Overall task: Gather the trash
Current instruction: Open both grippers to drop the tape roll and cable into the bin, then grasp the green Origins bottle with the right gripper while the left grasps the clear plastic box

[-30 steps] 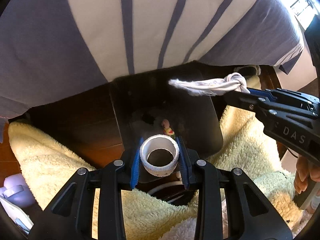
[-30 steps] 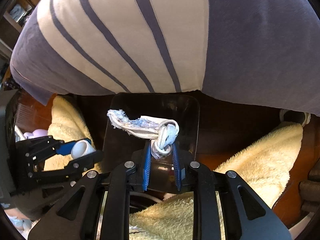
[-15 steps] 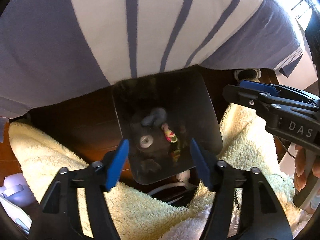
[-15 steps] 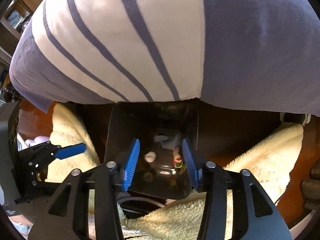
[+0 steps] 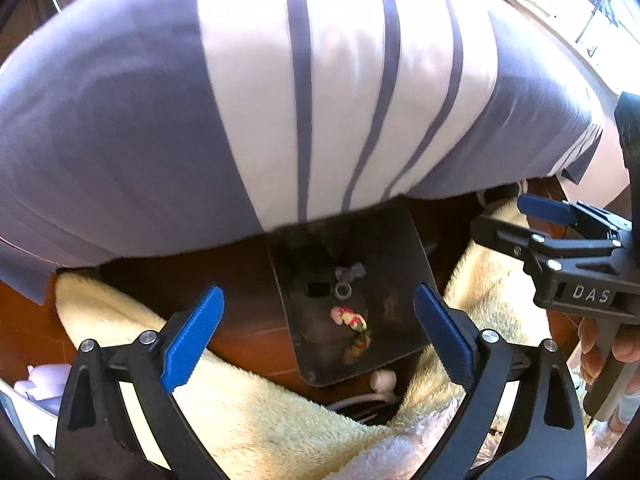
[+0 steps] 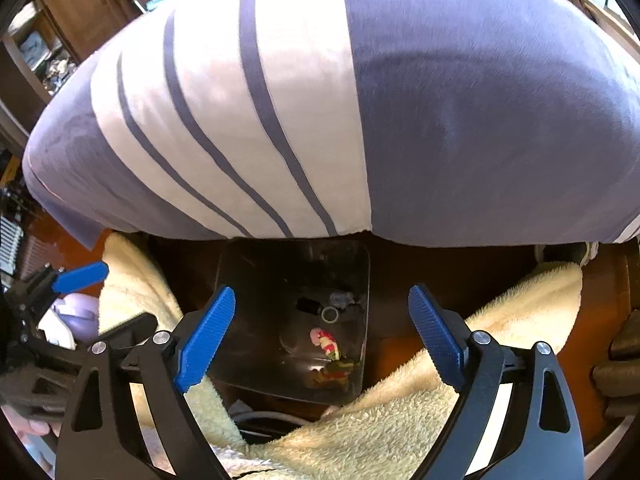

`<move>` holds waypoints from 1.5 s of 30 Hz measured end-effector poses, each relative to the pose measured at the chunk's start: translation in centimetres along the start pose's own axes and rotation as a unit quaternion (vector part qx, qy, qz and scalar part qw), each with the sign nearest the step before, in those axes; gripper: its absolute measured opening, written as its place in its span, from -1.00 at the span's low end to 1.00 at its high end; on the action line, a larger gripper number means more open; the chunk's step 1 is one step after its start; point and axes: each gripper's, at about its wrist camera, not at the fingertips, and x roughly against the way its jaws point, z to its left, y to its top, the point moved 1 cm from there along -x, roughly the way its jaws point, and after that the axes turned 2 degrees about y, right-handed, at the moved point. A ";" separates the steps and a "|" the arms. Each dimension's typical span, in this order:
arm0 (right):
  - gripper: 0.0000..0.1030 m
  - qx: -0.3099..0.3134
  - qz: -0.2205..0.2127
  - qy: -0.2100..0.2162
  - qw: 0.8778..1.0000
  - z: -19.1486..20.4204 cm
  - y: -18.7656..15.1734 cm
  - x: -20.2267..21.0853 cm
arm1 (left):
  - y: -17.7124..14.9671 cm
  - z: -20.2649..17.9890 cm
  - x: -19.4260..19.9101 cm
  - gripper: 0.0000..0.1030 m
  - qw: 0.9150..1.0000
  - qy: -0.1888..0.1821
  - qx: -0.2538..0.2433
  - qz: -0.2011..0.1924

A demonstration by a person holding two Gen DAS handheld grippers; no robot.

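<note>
Dark wooden flooring [image 5: 248,280] is showing between a pale fluffy blanket [image 5: 260,408] and the hem of a striped grey-and-white bedcover [image 5: 280,100] that is filling the upper half of both views. Below the left gripper [image 5: 318,334], whose blue pads have just been spreading and are now standing wide apart with nothing between them, a black bin [image 5: 408,268] is sitting open-mouthed. The right gripper [image 6: 322,334] is likewise gaping, its jaws having just been opening, empty, and is hanging over the same bin [image 6: 240,280]. Inside the bin, straight ahead between each pair of pads, a small white ring [image 5: 342,291] is lying on the bottom, a greyish knotted scrap [image 5: 351,271] is lying just beyond it, and pink-and-green wrappers [image 5: 352,320] are lying nearer the grippers. The bin's far rim is tucking under the overhanging bedcover, so room is tight on that side, while the near rim is bordering the blanket, with a white cable and plug [image 5: 382,380] squeezed in the gap. The left wrist view is catching the right gripper [image 5: 532,220] from the side, off to its right, with a hand [image 5: 604,344] on the handle. The right wrist view is showing the left gripper [image 6: 86,284] at its left edge, a lilac object [image 6: 80,312] beyond it, and wooden shelving [image 6: 52,40] in the far corner.
</note>
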 end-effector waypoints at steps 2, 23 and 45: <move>0.73 0.002 -0.012 -0.001 1.000 0.2 0.3 0.9 | 0.3 0.4 1.2 0.77 1.000 0.004 0.001 -0.017; 0.77 0.038 -0.150 -0.036 0.987 0.3 11.4 8.5 | 9.2 5.4 7.8 0.77 0.987 0.086 0.011 -0.132; 0.77 0.067 -0.122 -0.030 0.990 4.4 24.1 -0.3 | 17.8 9.5 4.7 0.77 0.986 0.101 0.029 -0.132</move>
